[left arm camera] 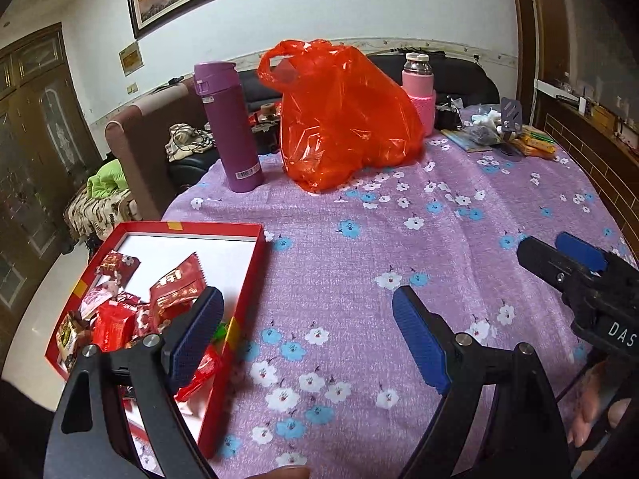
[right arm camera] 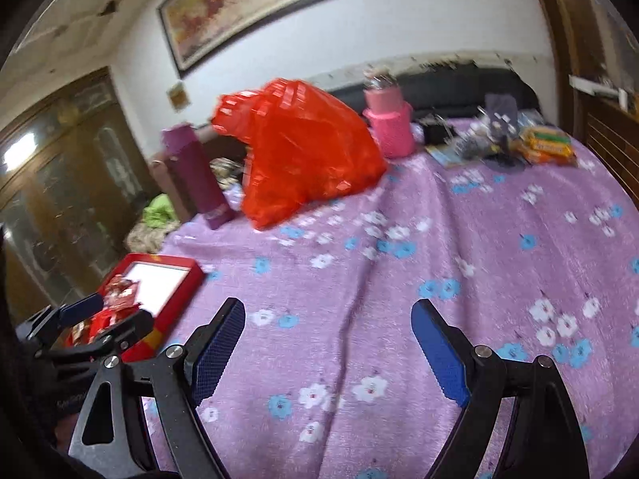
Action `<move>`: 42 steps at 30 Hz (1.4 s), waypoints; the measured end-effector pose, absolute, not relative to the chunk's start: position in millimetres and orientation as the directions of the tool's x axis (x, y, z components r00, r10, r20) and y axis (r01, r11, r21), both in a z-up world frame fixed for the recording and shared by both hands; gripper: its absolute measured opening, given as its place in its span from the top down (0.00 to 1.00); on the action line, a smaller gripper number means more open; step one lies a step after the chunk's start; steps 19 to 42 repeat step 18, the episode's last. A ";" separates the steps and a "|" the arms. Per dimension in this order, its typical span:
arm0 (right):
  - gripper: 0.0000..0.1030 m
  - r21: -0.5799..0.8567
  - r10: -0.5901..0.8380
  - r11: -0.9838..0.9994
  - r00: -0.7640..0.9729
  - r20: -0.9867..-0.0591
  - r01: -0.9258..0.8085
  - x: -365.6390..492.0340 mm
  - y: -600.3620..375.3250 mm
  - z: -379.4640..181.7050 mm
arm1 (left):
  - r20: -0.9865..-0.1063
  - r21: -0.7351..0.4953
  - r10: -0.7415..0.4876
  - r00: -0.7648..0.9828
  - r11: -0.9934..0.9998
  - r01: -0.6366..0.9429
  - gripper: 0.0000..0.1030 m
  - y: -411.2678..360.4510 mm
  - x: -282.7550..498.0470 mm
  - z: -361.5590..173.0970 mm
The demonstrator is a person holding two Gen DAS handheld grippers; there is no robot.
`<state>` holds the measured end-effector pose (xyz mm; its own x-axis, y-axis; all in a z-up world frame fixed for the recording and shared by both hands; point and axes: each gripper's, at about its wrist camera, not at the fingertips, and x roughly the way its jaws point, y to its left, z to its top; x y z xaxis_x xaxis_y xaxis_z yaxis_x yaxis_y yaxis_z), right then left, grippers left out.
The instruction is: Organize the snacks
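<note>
A red box (left arm camera: 247, 279) with a white floor sits at the table's left edge and holds several red snack packets (left arm camera: 120, 315). It also shows in the right wrist view (right arm camera: 175, 291). My left gripper (left arm camera: 307, 335) is open and empty, its left finger over the box's right wall. My right gripper (right arm camera: 331, 351) is open and empty above the purple floral tablecloth (right arm camera: 399, 279). It also shows at the right edge of the left wrist view (left arm camera: 559, 255).
A red plastic bag (left arm camera: 343, 119) stands at the back, between a purple flask (left arm camera: 231, 127) and a pink-sleeved bottle (left arm camera: 419, 88). Yellow packets (left arm camera: 535, 143) and small clutter lie at the back right. A sofa lies beyond the table.
</note>
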<state>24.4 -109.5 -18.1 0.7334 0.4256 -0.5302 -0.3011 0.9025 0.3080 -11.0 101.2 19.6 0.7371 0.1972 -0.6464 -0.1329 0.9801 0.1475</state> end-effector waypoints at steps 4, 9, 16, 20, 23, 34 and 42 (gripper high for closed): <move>0.15 0.291 0.465 0.885 0.725 -0.508 -0.364 13.7 -94.2 -11.7 | -0.636 0.141 0.217 0.741 0.976 -0.165 0.15 115.2 -27.1 23.2; 0.15 0.264 0.543 0.839 0.697 -0.468 -0.477 -15.1 -54.2 0.9 | -0.614 0.120 0.275 0.740 0.959 -0.257 0.15 155.0 -52.3 31.6; 0.15 0.297 0.669 0.731 0.561 -0.487 -0.615 -38.9 31.4 1.6 | -0.571 0.105 0.389 0.723 0.908 -0.406 0.15 218.6 -85.7 32.9; 0.15 0.297 0.691 0.705 0.532 -0.489 -0.643 -44.7 51.9 2.0 | -0.581 0.096 0.396 0.711 0.901 -0.423 0.15 230.4 -87.9 29.2; 0.15 0.297 0.691 0.705 0.532 -0.489 -0.643 -44.7 51.9 2.0 | -0.581 0.096 0.396 0.711 0.901 -0.423 0.15 230.4 -87.9 29.2; 0.15 0.297 0.691 0.705 0.532 -0.489 -0.643 -44.7 51.9 2.0 | -0.581 0.096 0.396 0.711 0.901 -0.423 0.15 230.4 -87.9 29.2; 0.15 0.297 0.691 0.705 0.532 -0.489 -0.643 -44.7 51.9 2.0 | -0.581 0.096 0.396 0.711 0.901 -0.423 0.15 230.4 -87.9 29.2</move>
